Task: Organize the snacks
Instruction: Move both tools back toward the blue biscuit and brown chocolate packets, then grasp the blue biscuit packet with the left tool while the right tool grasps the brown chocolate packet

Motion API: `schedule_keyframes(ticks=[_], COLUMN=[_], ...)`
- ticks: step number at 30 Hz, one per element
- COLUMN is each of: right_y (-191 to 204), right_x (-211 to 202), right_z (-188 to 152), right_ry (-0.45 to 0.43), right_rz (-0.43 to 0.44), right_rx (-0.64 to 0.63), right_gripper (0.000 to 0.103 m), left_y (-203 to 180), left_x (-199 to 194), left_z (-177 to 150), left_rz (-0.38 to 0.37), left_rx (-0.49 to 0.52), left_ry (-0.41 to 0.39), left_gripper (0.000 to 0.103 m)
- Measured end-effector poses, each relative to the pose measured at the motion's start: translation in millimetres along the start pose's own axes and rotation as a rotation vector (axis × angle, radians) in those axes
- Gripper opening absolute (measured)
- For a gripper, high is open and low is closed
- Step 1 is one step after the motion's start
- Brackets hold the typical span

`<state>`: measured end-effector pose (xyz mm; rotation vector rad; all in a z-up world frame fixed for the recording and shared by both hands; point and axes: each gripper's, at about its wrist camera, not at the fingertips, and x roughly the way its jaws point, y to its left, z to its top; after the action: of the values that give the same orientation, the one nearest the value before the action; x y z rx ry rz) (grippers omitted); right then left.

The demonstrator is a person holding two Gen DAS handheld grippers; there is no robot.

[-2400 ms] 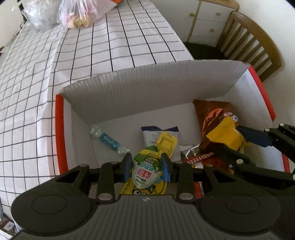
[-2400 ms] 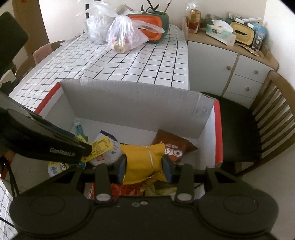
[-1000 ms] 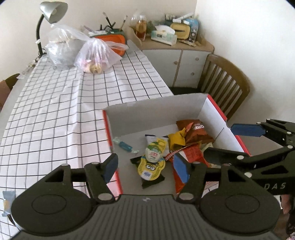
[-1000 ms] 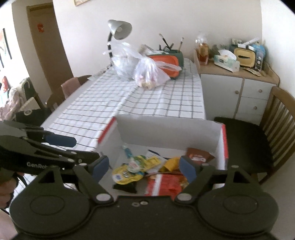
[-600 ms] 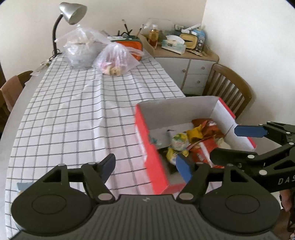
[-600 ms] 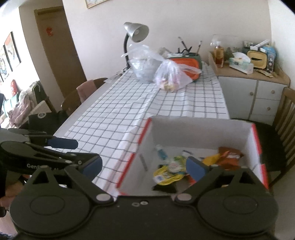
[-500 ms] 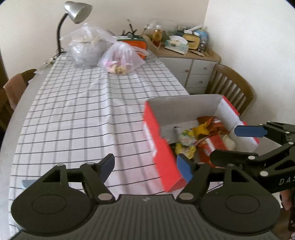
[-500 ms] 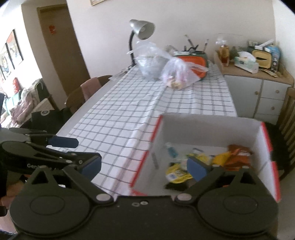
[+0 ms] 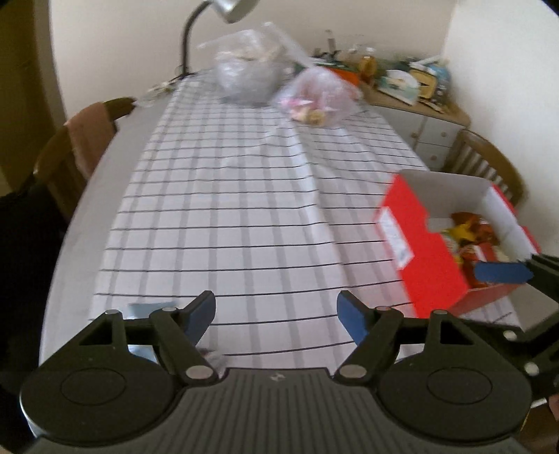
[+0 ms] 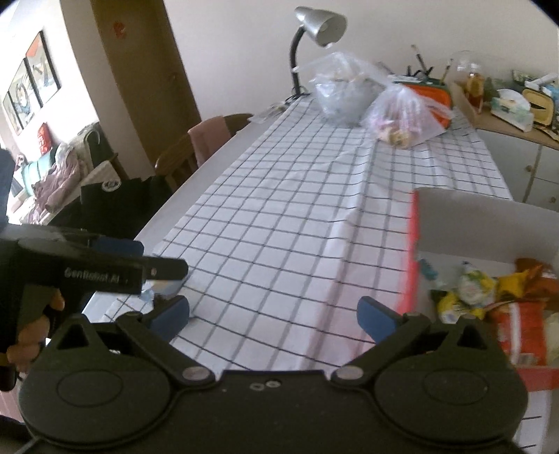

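On counter, right edge: red box [image 9: 433,251] w/ snacks [image 10: 489,293] piled inside, open top.
Near edge, left: small bluish packet [image 9: 146,310] on checked cloth [image 9: 244,209], just beside left tongs; blurry, prob. next pick.
Step tip: come down straight over packet, pinch flat edge, don't drag cloth.
Left tongs [image 9: 276,314]: spread wide, holding nothing, above cloth.
Right tongs [image 10: 274,314]: spread wide too, empty, left of box.
Far end: plastic bags [image 10: 377,101], lamp [image 10: 314,31].
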<state>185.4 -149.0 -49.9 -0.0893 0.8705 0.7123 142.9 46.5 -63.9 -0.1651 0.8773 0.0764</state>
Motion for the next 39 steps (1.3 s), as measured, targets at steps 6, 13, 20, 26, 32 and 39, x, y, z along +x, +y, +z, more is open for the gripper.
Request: schedule_keyframes(ticks=[6, 13, 20, 26, 32, 39], right_y=[36, 71, 109, 119, 123, 123], right_x=[31, 76, 123, 163, 179, 191], right_z=[2, 0, -5, -12, -11, -9], right_ry=[0.039, 0.108, 0.190, 0.281, 0.288, 0.326], right_rz=[0.031, 0.043, 0.056, 0.051, 0.053, 0.063], right_rx=[-0.018, -0.049, -0.119, -0.152, -0.159, -0.164], right_gripper=[0.103, 0.102, 0.100, 0.091, 0.088, 0.072], left_y=[49, 88, 120, 131, 137, 131], left_x=[3, 15, 46, 80, 101, 115], left_z=[1, -5, -13, -18, -18, -19], left_rz=[0.052, 0.113, 0.135, 0.137, 0.139, 0.118], left_rx=[-0.029, -0.053, -0.080, -0.091, -0.105, -0.076], left_ry=[0.014, 0.041, 0.144, 0.258, 0.304, 0.347], left_gripper=[0.076, 0.076, 0.076, 0.076, 0.076, 0.076])
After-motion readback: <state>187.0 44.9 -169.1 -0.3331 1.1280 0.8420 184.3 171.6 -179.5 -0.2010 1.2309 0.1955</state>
